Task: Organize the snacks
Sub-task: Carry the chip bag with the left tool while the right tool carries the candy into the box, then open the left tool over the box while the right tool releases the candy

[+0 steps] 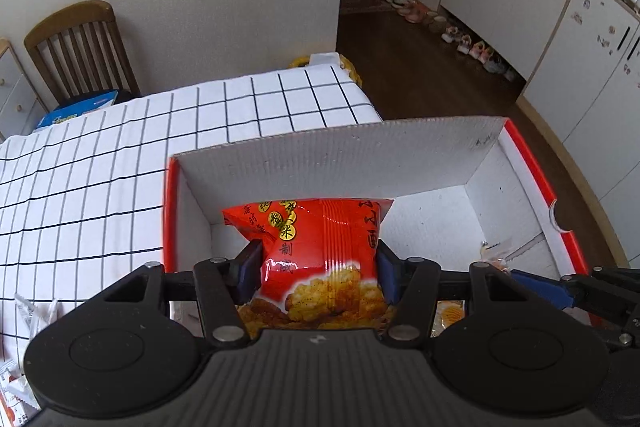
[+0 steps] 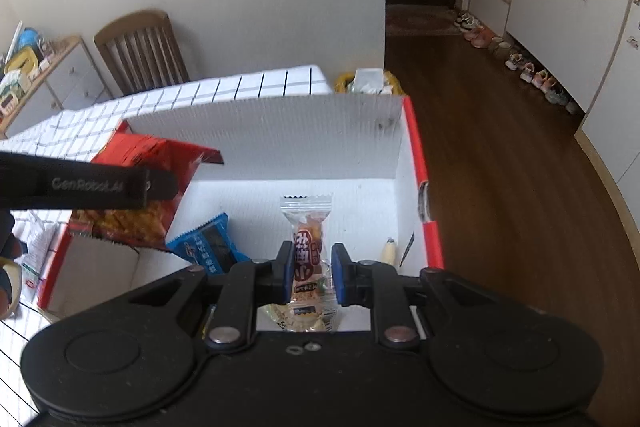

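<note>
My left gripper (image 1: pixel 316 269) is shut on a red rice-cracker bag (image 1: pixel 320 247), held over the left part of an open white box with red outer walls (image 1: pixel 340 155). In the right wrist view the same red bag (image 2: pixel 136 187) hangs at the left with the left gripper's black finger across it. My right gripper (image 2: pixel 309 273) is shut on a small clear-wrapped snack bar (image 2: pixel 308 247), held above the floor of the box (image 2: pixel 280 139). A blue snack packet (image 2: pixel 208 243) lies inside the box beside it. The right gripper's blue-padded finger (image 1: pixel 536 283) shows at the right edge of the left wrist view.
The box stands on a table with a white black-grid cloth (image 1: pixel 120 167). Loose wrappers (image 1: pixel 24 311) lie on the cloth at lower left. A wooden chair (image 1: pixel 80 47) stands behind the table. Wood floor, white cabinets (image 2: pixel 560 11) and a row of shoes lie to the right.
</note>
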Motion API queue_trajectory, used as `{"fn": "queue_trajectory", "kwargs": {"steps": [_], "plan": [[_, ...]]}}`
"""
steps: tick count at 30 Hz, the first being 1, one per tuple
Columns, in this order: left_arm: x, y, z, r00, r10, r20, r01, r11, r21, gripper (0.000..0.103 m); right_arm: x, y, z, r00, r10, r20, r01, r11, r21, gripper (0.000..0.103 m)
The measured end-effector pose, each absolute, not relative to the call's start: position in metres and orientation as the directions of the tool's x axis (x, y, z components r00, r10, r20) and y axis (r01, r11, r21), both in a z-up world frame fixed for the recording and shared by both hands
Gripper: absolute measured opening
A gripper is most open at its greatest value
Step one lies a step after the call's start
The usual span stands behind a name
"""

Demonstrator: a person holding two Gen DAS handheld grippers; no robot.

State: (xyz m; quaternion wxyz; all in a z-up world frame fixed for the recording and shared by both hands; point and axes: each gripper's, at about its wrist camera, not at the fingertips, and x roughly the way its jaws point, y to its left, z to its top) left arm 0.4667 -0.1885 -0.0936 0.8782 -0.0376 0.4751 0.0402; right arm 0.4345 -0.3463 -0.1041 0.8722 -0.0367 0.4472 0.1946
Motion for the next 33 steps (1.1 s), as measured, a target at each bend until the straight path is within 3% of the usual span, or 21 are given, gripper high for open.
{"fn": "queue_trajectory", "kwargs": {"steps": [12, 25, 33], "plan": [[0.470, -0.207, -0.117, 0.480, 0.062, -0.875, -0.085, 0.996, 0.024, 0.058, 0.445, -0.343, -0.124, 0.465, 0.308, -0.830, -0.409, 0.906, 0.108, 0.018], [0.456, -0.206, -0.099, 0.505, 0.044, -0.862, -0.090, 0.996, -0.002, 0.071, 0.441, -0.355, -0.125, 0.451, 0.324, -0.831, -0.402, 0.906, 0.135, 0.026], [0.434, -0.205, -0.076, 0.558, 0.038, -0.829, -0.086, 0.996, -0.012, 0.072, 0.429, -0.364, -0.109, 0.483, 0.349, -0.803, -0.407, 0.901, 0.146, 0.037]]}}
